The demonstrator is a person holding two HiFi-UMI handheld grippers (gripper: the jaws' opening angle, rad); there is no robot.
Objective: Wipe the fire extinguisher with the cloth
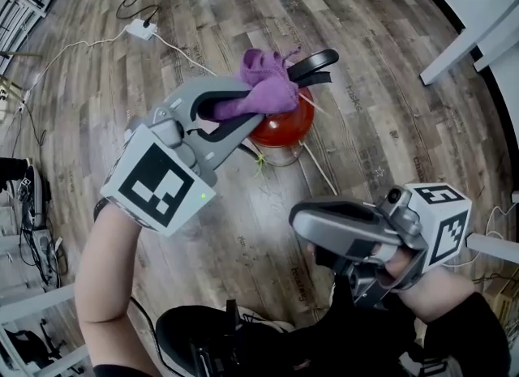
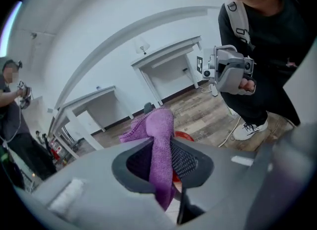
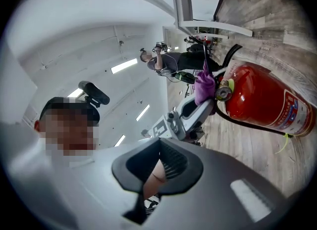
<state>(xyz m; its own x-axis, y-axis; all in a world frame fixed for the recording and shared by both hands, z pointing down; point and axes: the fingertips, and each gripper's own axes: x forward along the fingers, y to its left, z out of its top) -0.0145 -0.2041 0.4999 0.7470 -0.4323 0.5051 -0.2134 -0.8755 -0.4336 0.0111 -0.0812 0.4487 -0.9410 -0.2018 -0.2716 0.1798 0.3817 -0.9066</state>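
Idling closest to the person, the right gripper (image 1: 302, 220) has its jaws pressed together, empty. Beyond it, the left gripper (image 1: 272, 101) pinches the purple cloth (image 1: 263, 83) at the top of the fire extinguisher (image 1: 280, 130), which stands on the wooden floor (image 1: 373, 83). Its red body likely remains to wipe.
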